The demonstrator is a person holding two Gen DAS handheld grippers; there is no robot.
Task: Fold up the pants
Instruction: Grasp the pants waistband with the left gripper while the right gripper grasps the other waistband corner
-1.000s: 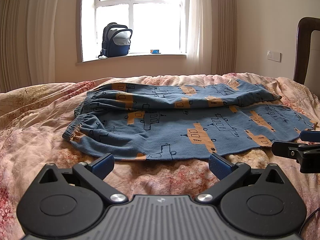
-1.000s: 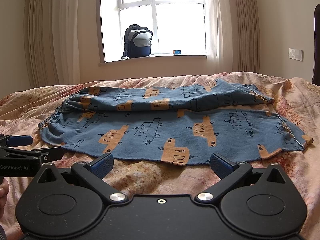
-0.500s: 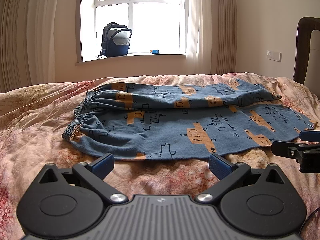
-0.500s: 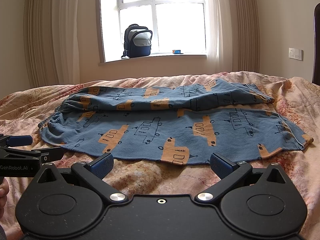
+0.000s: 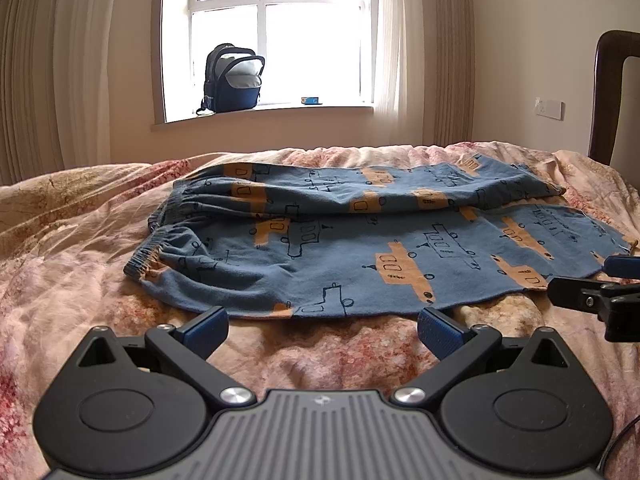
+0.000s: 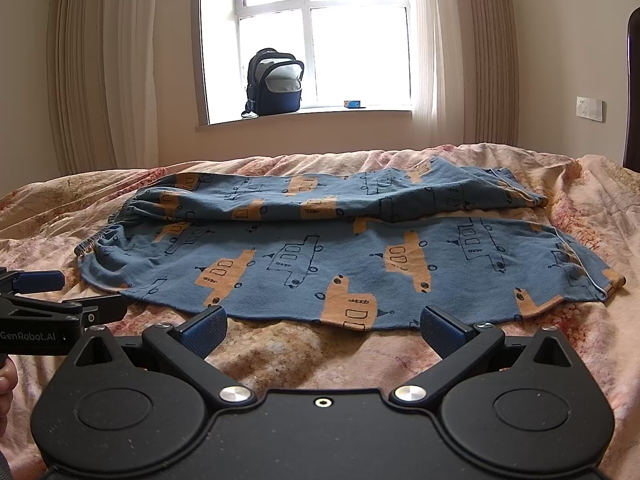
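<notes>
- The pants (image 5: pixel 360 248) lie spread on the bed (image 5: pixel 72 248), straight ahead of both grippers, with their long axis running across the view: waistband (image 5: pixel 160 240) to the left, leg hems (image 6: pixel 592 276) to the right.
- The left gripper (image 5: pixel 322 322) hovers just short of the near edge of the cloth, toward its waistband half; its jaws stand wide apart and hold nothing.
- The right gripper (image 6: pixel 324 322) sits beside it, facing the hem half of the same near edge; its jaws are likewise spread and empty. Each gripper shows at the edge of the other's view, so the two are close together.
- By my reading, the left is the nearer tool for the waistband corner and the right for the hems, so the coming move would have each reach outward along the near edge before lifting.
- The pants are blue knit with orange and outlined vehicle shapes. The far leg is bunched and partly rolled over the near one, which lies flatter.
- The elastic waistband is gathered and puckered; whether the two legs are aligned under the far fold is hard to tell from this low angle.
- A backpack (image 5: pixel 232 80) stands on the windowsill (image 5: pixel 280 114), well apart from the work.
</notes>
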